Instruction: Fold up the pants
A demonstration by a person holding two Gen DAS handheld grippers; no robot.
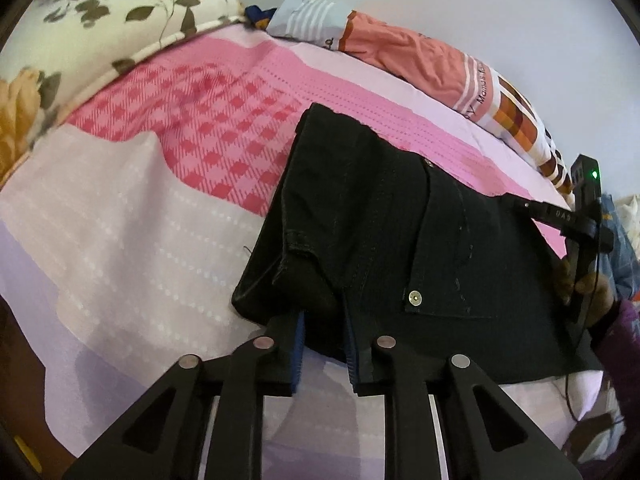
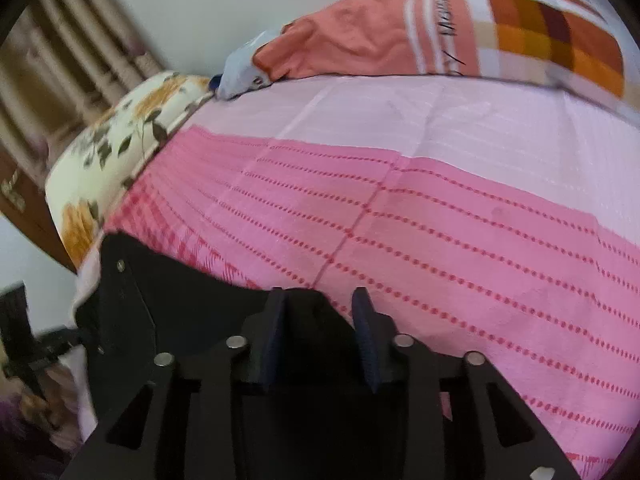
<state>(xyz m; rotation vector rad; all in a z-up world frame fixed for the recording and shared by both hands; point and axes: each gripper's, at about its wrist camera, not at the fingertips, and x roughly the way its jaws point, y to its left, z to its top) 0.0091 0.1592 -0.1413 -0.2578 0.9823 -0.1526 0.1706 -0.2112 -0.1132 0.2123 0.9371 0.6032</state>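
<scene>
**Black pants, partly folded, held at two edges on the bed**

The black pants (image 1: 380,240) lie folded into a compact dark block on the pink patterned bed sheet (image 1: 224,128), near the bed's front edge, with a riveted pocket facing up. The left gripper (image 1: 324,344) has a fold of the near hem between its blue-padded fingers; the jaws stand only a little apart with cloth filling the gap, so it appears to be pinching the pants. The right gripper (image 2: 320,336), seen from its own camera, has dark fabric bunched between its fingers as well, seemingly clamped on the far edge of the pants.

The fabric looks like heavy denim: soft enough to drape, yet thick, with stiff seams and doubled layers that resist creasing. It is probably not slippery or fragile. The best hold is likely at the seamed hem or waistband corners, catching all layers so none slide. A floral pillow (image 1: 92,24) and an orange pillow (image 1: 420,56) sit well apart behind.
</scene>
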